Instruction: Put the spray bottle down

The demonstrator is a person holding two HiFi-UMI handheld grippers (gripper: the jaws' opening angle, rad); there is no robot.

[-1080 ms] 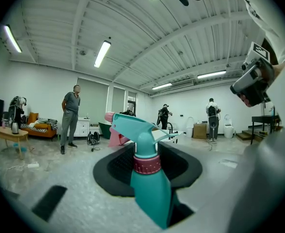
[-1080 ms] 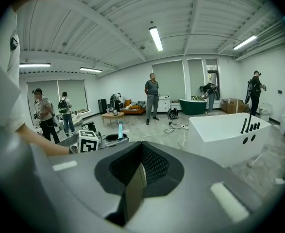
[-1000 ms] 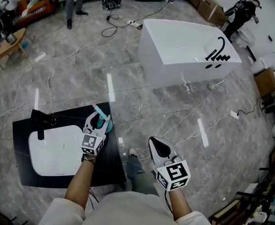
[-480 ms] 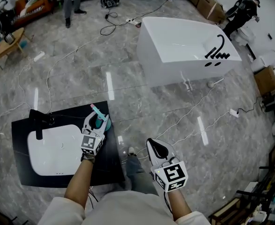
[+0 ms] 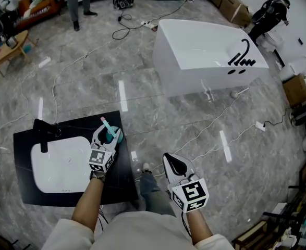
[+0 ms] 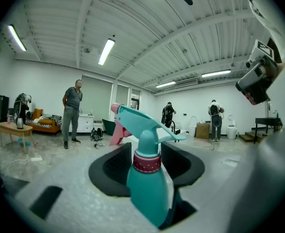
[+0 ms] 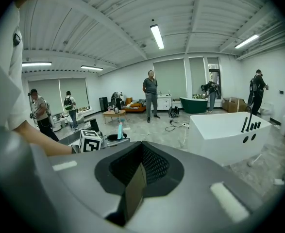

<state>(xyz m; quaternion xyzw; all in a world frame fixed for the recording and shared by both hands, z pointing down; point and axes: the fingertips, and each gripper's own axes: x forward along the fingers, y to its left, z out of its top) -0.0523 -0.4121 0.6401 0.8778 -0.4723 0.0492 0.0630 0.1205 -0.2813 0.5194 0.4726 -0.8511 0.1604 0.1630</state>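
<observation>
The teal spray bottle point(image 6: 146, 176) is set upright on the black vanity top point(image 5: 122, 177), at 2 o'clock of the white basin point(image 5: 59, 165), between the left gripper point(image 5: 106, 136) jaws, which have just been opening and appear clear of it, so release is judged under way; the right gripper point(image 5: 176, 165), at 4 o'clock, is closed, empty and unneeded.

My head camera looks steeply down over left gripper point(image 5: 109, 135) and right gripper point(image 5: 174, 163), left gripper view close behind the spray bottle point(image 6: 147, 178), facing level, right gripper view faces the far bathtub point(image 7: 227, 125), shared with head view.
</observation>
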